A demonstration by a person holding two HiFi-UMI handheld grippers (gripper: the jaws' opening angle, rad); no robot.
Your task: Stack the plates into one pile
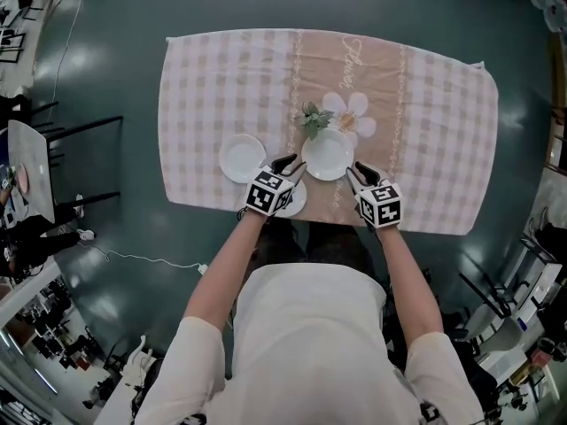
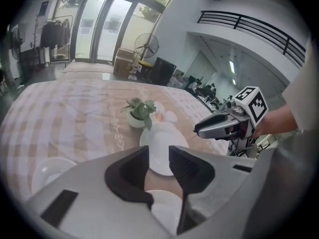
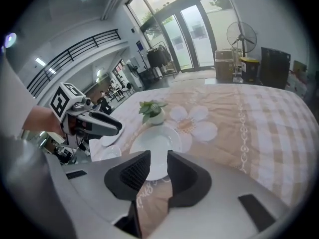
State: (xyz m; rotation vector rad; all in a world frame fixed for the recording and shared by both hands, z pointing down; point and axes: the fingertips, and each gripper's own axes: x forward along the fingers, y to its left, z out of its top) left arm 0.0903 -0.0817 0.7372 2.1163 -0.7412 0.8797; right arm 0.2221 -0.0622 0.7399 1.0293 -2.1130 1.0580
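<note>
Pink-checked cloth (image 1: 434, 122) covers a table on a dark floor, with a printed white flower (image 1: 354, 113) and a small potted plant (image 1: 312, 119) near its middle. Three white plates lie apart on it: the left plate (image 1: 239, 158), the middle plate (image 1: 328, 154) just in front of the plant, and the near plate (image 1: 298, 198) by the table's front edge. The left gripper (image 1: 292, 167) hangs over the near plate with its jaws apart and nothing between them; I cannot tell whether it touches the plate. The right gripper (image 1: 357, 173) sits just right of the middle plate, jaws also parted and empty, with only cloth and the plate's rim showing through the gap. Cursive lettering runs along the cloth's beige band, too small to read. Each gripper's cube carries black-and-white square markers.
</note>
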